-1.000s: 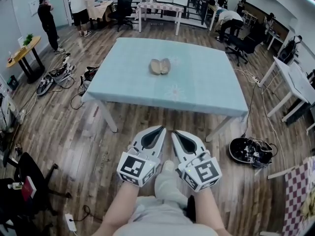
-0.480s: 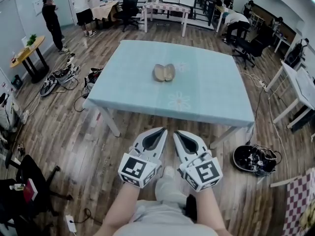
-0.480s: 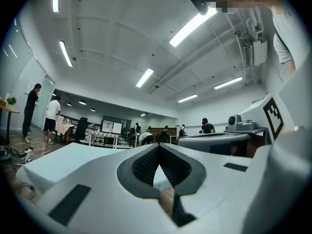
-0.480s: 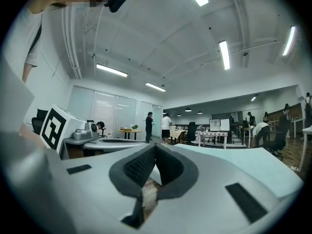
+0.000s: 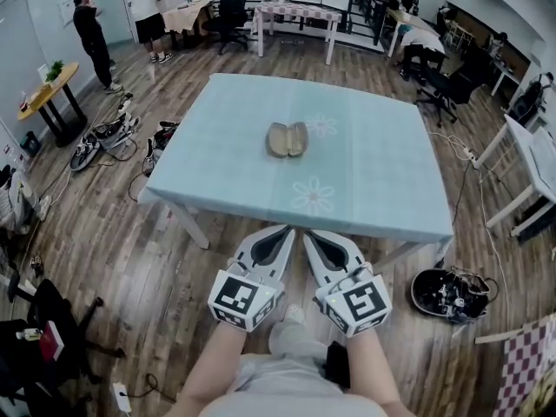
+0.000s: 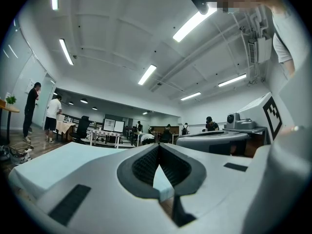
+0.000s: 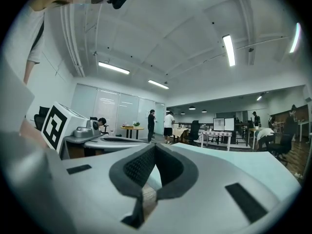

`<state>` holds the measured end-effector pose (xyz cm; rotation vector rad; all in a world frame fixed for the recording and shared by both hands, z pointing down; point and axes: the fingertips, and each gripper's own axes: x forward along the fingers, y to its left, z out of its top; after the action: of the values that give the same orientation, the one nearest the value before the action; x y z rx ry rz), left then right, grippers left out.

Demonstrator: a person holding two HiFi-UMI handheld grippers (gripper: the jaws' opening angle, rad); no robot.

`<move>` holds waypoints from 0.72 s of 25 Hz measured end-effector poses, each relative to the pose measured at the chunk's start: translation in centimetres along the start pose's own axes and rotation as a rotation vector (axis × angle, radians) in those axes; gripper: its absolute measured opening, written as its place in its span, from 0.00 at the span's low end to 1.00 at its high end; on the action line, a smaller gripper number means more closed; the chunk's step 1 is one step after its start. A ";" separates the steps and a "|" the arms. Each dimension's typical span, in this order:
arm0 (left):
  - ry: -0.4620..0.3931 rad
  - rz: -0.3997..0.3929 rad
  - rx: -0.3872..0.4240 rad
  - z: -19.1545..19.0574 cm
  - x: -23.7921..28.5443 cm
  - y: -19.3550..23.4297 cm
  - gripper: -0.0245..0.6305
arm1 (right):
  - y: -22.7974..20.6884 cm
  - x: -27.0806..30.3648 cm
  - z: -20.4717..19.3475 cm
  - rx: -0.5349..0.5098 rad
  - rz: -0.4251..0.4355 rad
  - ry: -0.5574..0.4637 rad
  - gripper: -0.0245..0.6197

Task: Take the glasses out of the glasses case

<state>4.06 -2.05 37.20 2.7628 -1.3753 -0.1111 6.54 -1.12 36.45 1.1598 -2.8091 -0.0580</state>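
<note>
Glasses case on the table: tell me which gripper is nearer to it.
Left, narrowly. The left gripper points almost straight at the glasses case from short of the table; the right gripper sits beside it, slightly off to the right.

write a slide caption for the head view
Shut left gripper and right gripper side by side, short of the light blue table; the glasses case lies near its middle, untouched.

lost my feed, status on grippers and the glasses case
Left gripper shut, empty. Right gripper shut, empty. Glasses case mid-table, not yet reached. Nothing in the way.
</note>
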 end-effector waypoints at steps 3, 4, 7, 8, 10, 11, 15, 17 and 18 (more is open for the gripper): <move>0.004 0.009 -0.002 0.0 2.1 0.8 0.05 | -1.9 1.2 0.0 0.000 0.016 0.009 0.05; 0.004 0.013 -0.002 0.1 2.7 1.1 0.05 | -2.5 1.6 0.0 0.003 0.022 0.010 0.05; 0.004 0.030 0.001 0.4 4.5 2.2 0.05 | -4.0 3.0 0.2 0.008 0.044 0.012 0.05; 0.005 0.037 0.002 0.5 5.0 2.5 0.05 | -4.5 3.4 0.2 0.009 0.051 0.013 0.05; 0.005 0.052 0.004 0.6 6.2 3.3 0.05 | -5.6 4.3 0.2 0.011 0.063 0.015 0.05; 0.004 0.061 0.005 0.7 6.8 3.7 0.05 | -6.2 4.8 0.2 0.013 0.069 0.014 0.05; -0.005 0.093 0.008 0.9 9.0 5.1 0.05 | -8.4 6.5 0.3 0.014 0.097 0.004 0.05; -0.006 0.105 0.010 0.7 9.9 5.7 0.05 | -9.2 7.1 0.2 0.010 0.110 0.002 0.05; -0.006 0.110 0.011 0.7 10.4 5.9 0.05 | -9.6 7.4 0.1 0.010 0.114 0.003 0.05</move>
<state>5.54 -13.91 36.59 2.6909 -1.5299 -0.1073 8.07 -13.12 36.21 0.9983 -2.8697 -0.0340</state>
